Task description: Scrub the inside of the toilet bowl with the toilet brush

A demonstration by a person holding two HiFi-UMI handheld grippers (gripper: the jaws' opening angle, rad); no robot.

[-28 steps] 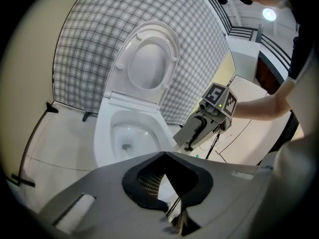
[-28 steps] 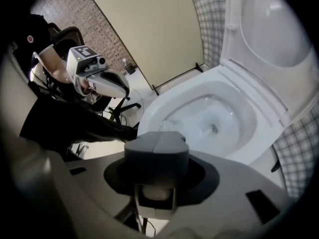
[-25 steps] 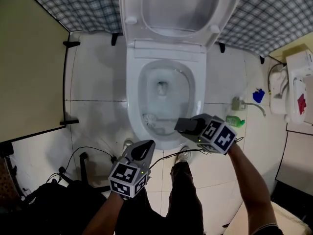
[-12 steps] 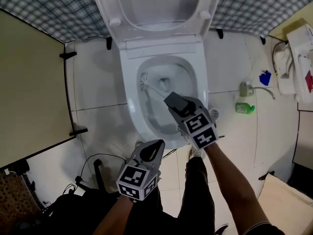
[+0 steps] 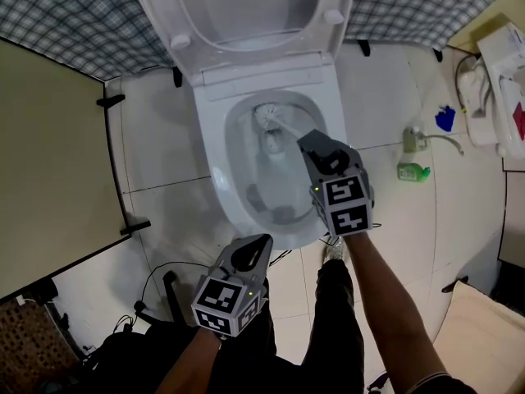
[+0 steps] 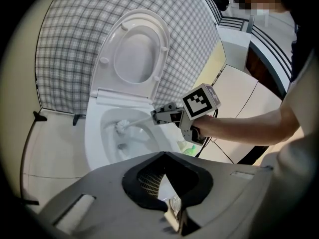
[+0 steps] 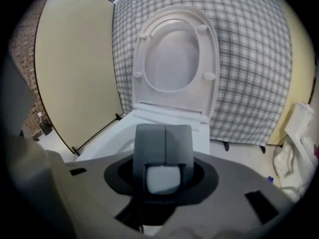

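The right hand-held gripper (image 5: 317,151) squeezes the toilet brush (image 5: 268,118), whose head pokes out in front, at the toilet bowl's (image 5: 215,167) back. The left hand-held gripper (image 5: 248,251) is closed, empty

My right: green bottle (image 5: 413,171) on the floor tiles (image 5: 156,138), blue object (image 5: 445,119) near it. My left: beige partition (image 5: 49,162). Ahead: checked wall (image 5: 74,23).

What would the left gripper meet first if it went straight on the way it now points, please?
The left gripper would probably meet the toilet bowl's front rim first; depth is unclear.
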